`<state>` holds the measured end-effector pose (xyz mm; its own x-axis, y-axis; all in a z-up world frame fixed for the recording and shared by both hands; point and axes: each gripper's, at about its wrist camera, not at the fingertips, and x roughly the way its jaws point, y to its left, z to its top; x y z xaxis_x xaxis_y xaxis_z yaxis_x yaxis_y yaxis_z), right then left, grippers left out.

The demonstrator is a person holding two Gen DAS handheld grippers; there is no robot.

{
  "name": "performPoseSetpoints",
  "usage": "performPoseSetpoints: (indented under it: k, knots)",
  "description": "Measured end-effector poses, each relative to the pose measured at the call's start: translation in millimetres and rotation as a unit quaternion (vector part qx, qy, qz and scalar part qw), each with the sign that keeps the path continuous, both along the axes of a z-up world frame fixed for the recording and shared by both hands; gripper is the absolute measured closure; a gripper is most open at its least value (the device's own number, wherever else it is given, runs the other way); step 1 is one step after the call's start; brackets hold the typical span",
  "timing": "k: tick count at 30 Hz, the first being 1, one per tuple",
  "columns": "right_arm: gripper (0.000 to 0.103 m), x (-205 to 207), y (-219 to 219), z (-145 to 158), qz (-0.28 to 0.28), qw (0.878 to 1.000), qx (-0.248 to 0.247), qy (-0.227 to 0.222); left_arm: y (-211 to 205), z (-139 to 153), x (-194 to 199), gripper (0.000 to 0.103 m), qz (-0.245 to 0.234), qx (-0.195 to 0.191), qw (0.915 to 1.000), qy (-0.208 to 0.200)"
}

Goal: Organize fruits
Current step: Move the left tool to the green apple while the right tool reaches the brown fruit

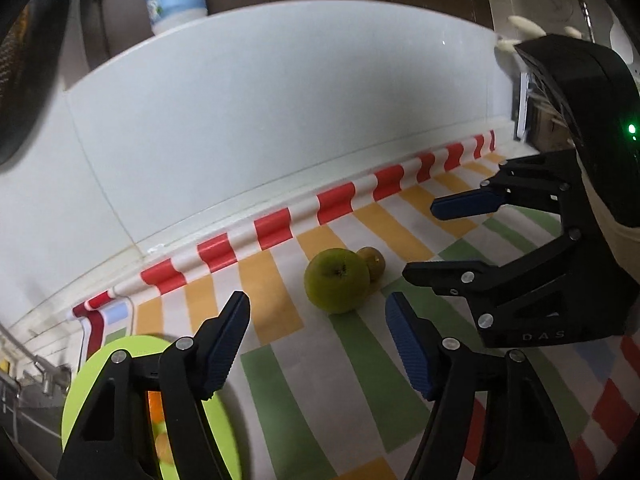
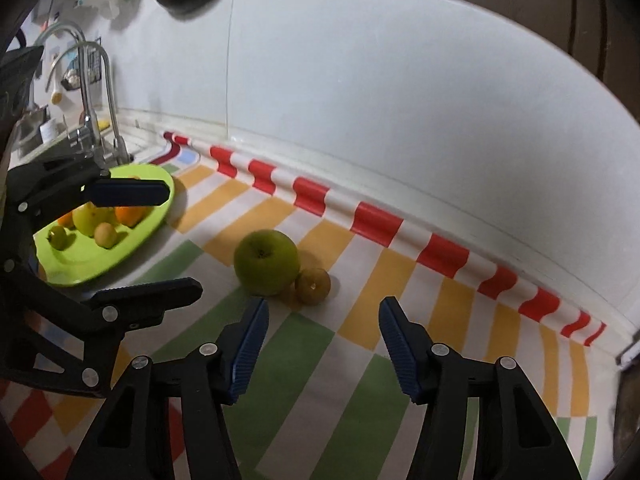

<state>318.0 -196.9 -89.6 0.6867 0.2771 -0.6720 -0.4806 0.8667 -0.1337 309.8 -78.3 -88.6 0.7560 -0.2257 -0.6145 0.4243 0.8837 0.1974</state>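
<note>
The only lettering I can read is "D A S", embossed on the black body of the right tongs; I make out nothing else.

At frame centre a green apple sits on the striped tabletop, touching a small brownish fruit at its lower right. The right gripper (jaws apart, nothing between) fills the bottom. At left, a lime plate holds several fruits, behind the left gripper.
</note>
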Motion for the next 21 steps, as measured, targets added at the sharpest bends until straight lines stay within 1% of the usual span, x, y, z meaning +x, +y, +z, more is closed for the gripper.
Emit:
performPoseSetpoints:
  k: [4,7,10,12,15,19,21]
  knots:
    - [0.051,17,5,-14,0.014,1.000,-0.015,0.016,-6,-9,11,0.033,-0.012,0.004,0.9999,0.010]
    - [0.051,27,6,-22,0.024,0.999,-0.016,0.029,-11,-15,19,0.033,-0.021,0.005,0.9996,0.019]
    - [0.053,35,9,-28,0.038,0.999,-0.018,0.033,-11,-21,29,0.035,-0.023,0.005,0.9994,0.026]
    - [0.055,41,9,-30,0.046,0.998,-0.014,0.039,-11,-23,33,0.036,-0.021,0.002,0.9993,0.032]
    - [0.055,49,10,-33,0.055,0.997,-0.007,0.045,-11,-25,40,0.036,-0.020,-0.003,0.9991,0.039]
    - [0.057,58,9,-35,0.067,0.996,0.002,0.050,-11,-25,47,0.039,-0.018,-0.006,0.9990,0.041]
    - [0.061,63,9,-35,0.073,0.996,0.009,0.055,-11,-24,50,0.040,-0.017,-0.008,0.9990,0.041]
